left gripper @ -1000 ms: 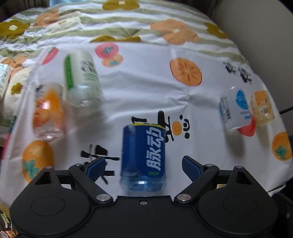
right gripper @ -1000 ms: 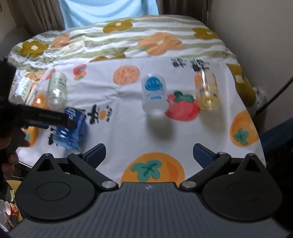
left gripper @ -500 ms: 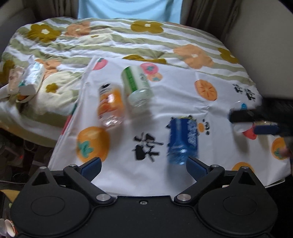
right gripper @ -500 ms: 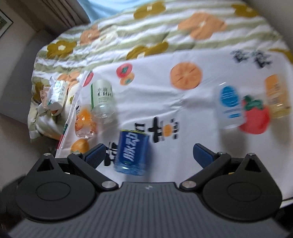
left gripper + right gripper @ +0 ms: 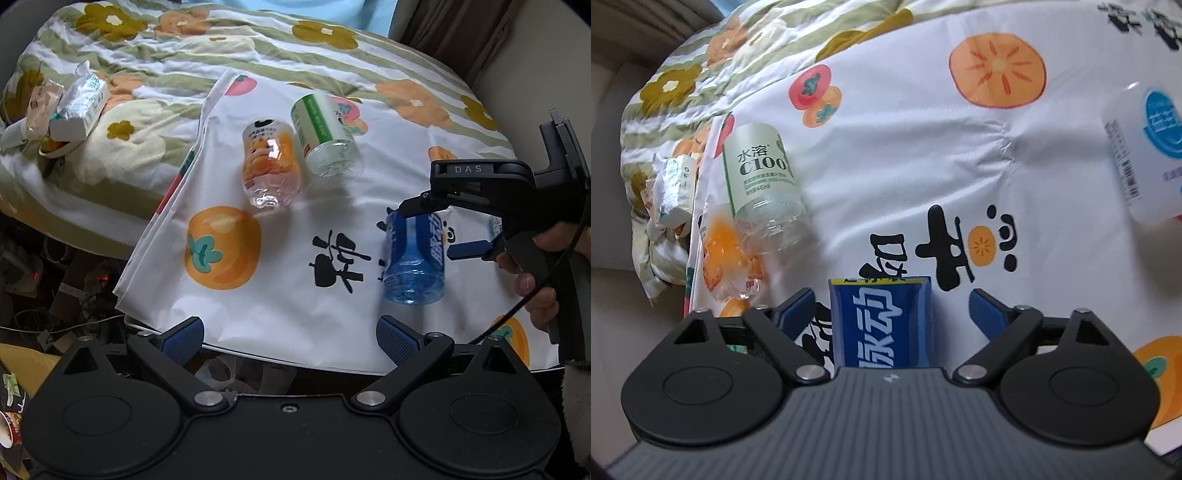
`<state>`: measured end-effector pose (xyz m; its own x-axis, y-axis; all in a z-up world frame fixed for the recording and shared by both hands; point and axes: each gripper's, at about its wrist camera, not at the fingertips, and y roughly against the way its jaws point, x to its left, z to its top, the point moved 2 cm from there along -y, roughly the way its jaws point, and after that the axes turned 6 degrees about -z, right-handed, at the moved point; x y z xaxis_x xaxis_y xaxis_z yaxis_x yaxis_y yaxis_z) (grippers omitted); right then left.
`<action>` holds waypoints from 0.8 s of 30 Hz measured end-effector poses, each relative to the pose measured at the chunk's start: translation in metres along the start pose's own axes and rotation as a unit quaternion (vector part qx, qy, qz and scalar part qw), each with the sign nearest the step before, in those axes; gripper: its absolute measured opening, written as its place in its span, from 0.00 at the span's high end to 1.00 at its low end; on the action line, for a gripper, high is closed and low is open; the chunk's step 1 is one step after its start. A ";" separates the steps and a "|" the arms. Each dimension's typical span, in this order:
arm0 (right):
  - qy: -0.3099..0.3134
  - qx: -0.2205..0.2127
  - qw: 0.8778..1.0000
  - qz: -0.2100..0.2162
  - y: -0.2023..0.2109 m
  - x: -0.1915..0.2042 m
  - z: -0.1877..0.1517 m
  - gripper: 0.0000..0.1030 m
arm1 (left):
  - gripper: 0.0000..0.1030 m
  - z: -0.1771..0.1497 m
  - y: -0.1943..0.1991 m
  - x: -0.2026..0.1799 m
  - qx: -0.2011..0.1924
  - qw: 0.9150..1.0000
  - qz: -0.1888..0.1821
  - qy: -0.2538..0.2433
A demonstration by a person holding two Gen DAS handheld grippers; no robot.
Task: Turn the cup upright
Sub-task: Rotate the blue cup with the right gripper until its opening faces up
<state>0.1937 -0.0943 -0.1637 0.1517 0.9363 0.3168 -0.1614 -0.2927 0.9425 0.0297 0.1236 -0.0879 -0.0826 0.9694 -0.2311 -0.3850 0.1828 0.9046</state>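
Your right claw (image 5: pixel 890 310) is spread around the blue cup (image 5: pixel 881 325) lying on its side on the bed's fruit-print sheet (image 5: pixel 295 295) — ready to pinch. Left claw (image 5: pixel 290 341) hangs back, spread, empty.

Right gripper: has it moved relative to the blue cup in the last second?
Yes. The right gripper went from far right of the blue cup, by the tomato print, to straddling it, fingers open either side.

The right gripper (image 5: pixel 892 310) is held with jaws spread wide; the left gripper (image 5: pixel 290 338) is likewise spread.
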 end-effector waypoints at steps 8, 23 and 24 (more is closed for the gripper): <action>-0.023 0.029 0.999 0.022 -0.015 -0.001 0.002 0.22 | 0.02 0.002 -0.007 0.005 0.010 1.000 -0.005 -0.002; 0.158 -0.163 0.974 0.008 0.036 0.027 -0.027 0.25 | 0.02 0.009 -0.011 0.001 0.011 1.000 -0.011 -0.008; 0.173 -0.180 0.968 0.010 0.038 0.028 -0.032 0.25 | 0.02 0.009 -0.011 0.001 0.012 1.000 -0.011 -0.010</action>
<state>0.1608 -0.0728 -0.1229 -0.1817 0.9581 0.2214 -0.4994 -0.2839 0.8185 0.0423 0.1237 -0.0951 -0.0557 0.9679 -0.2450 -0.3638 0.2088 0.9078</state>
